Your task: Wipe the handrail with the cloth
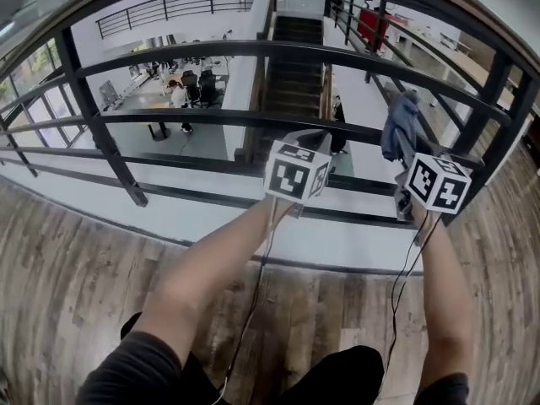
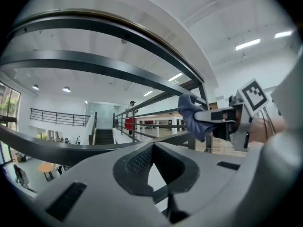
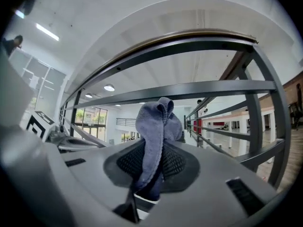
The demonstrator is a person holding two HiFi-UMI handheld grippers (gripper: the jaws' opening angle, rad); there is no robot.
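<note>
Both bare forearms reach forward toward a dark metal railing (image 1: pixel 253 51) at the edge of a wood-plank floor (image 1: pixel 67 268). The left forearm (image 1: pixel 211 268) slants from lower left up toward the middle. The right forearm (image 1: pixel 443 298) runs almost straight up the right side. Each ends at a marker cube, and a thin cable (image 1: pixel 253 310) hangs back toward the body. The right hand-held gripper (image 3: pixel 158 145) points up and into the railing, level with the left one and off to its right, the two well apart. Its jaws are clamped on a blue-grey cloth (image 3: pixel 154 124), which stands bunched up above the pads while a fold trails down between them. The cloth sits in front of the middle bars near an upright post (image 1: pixel 494 91). It is below the top handrail (image 3: pixel 199 42) and clear of it; whether it touches a lower bar cannot be told. The left hand-held gripper (image 2: pixel 152 146) is aimed through the bars. Its jaws are drawn together at the tips with nothing between them. Its own view catches the right gripper and the cloth off to the side. Beyond the railing lie a lower hall with a staircase (image 1: pixel 295 66) and a few small figures.
</note>
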